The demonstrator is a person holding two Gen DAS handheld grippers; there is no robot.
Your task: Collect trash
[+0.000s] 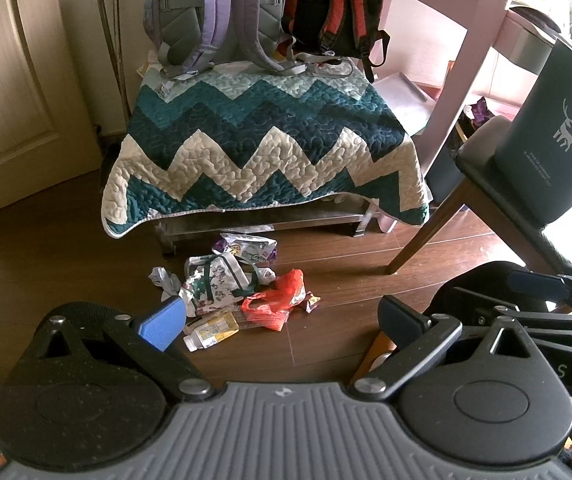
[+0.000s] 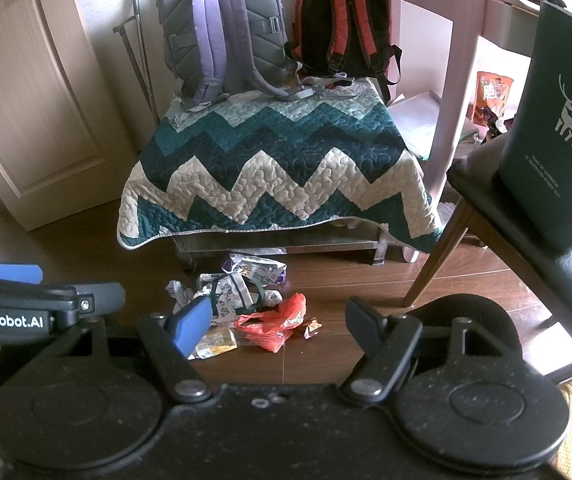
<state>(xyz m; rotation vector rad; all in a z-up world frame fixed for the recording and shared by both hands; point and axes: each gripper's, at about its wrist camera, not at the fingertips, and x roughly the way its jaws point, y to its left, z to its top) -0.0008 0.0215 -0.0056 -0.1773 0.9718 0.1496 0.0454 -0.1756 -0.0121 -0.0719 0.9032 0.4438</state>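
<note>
With both the left gripper (image 1: 282,316) and right gripper (image 2: 278,320) spread wide and empty above the trash pile (image 1: 238,288) at lower centre, a closing claw may snag several overlapping wrappers, or the small bottle (image 1: 210,334) may roll away.
</note>
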